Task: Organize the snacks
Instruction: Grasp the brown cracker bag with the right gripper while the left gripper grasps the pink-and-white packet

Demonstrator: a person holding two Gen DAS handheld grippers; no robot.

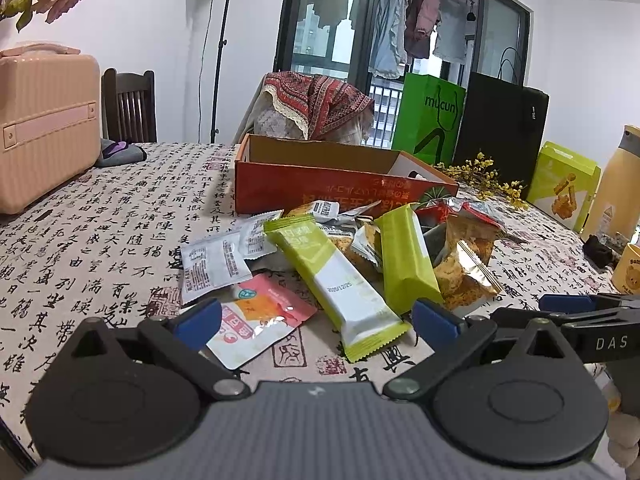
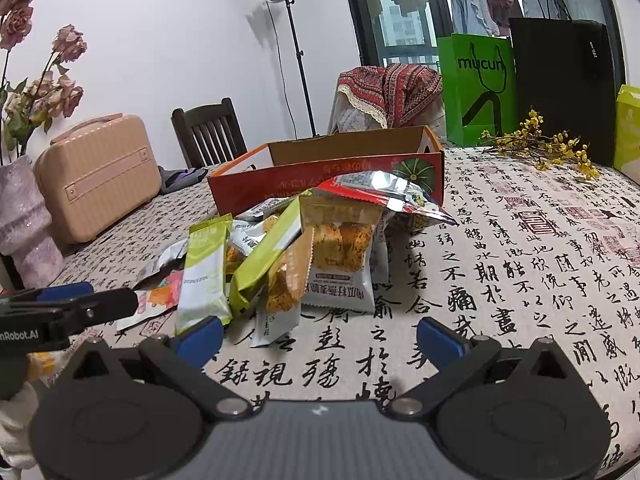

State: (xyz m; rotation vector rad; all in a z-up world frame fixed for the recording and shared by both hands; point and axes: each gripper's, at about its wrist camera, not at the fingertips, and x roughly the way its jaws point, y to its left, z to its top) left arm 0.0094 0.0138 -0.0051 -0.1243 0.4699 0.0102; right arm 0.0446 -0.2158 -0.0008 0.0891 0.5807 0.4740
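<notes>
Both the left tongs (image 1: 316, 322) and the right tongs (image 2: 320, 334) are spread wide and hold nothing. The snacks (image 1: 344, 264) lie in a loose heap on the desk (image 1: 100, 240), just in front of the orange box (image 1: 320, 184).

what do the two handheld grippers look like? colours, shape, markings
Both match: left gripper and right gripper each have a grey body, black teardrop-shaped link plates with silver pivot pins, and blue pads on the fingers. From the left camera, the right gripper's side reads "DAS"; from the right camera, the left one's reads "nRobot.AI". No cables visible.
</notes>
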